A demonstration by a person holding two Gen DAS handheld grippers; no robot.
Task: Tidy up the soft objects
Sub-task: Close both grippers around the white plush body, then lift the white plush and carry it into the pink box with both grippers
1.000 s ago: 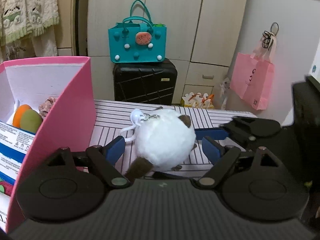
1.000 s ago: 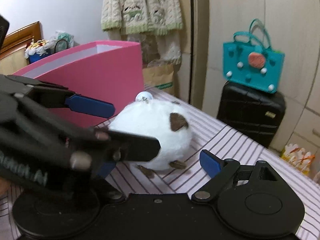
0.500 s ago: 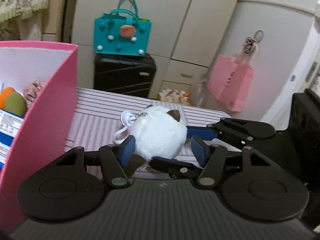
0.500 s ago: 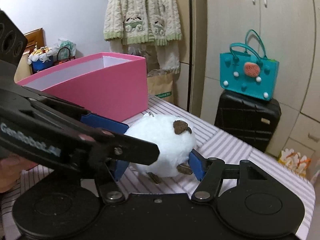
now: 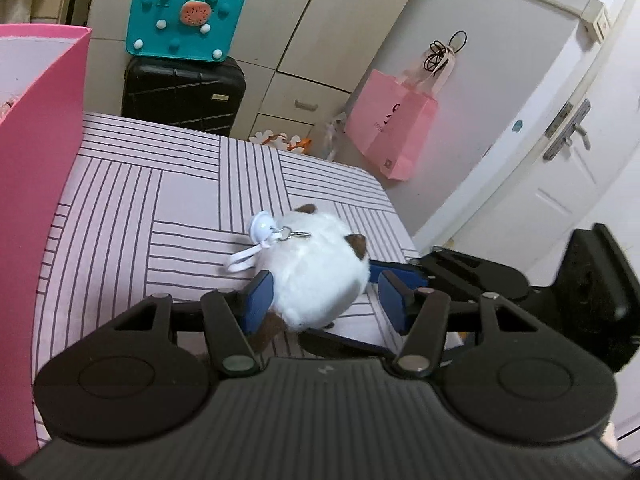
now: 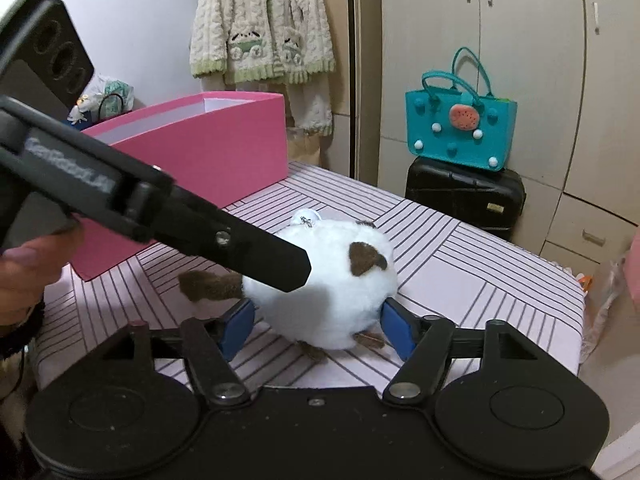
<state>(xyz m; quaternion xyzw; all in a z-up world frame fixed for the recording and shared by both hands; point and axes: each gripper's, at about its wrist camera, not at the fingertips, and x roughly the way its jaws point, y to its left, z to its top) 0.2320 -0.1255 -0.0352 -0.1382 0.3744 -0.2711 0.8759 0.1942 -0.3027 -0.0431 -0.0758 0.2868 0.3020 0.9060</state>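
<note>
Mostly white, round plush toy [image 6: 324, 288], brown ears, tail

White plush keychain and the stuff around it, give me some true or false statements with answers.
The white plush keychain rests on the striped table. True.
It lies inside the pink box. False: it is outside, beside it.
The right gripper has pads touching it on both sides. True.
The left gripper is shut on it. False: one pad stands clear.
The teal bag sits on the floor. False: it sits on the black suitcase.
</note>
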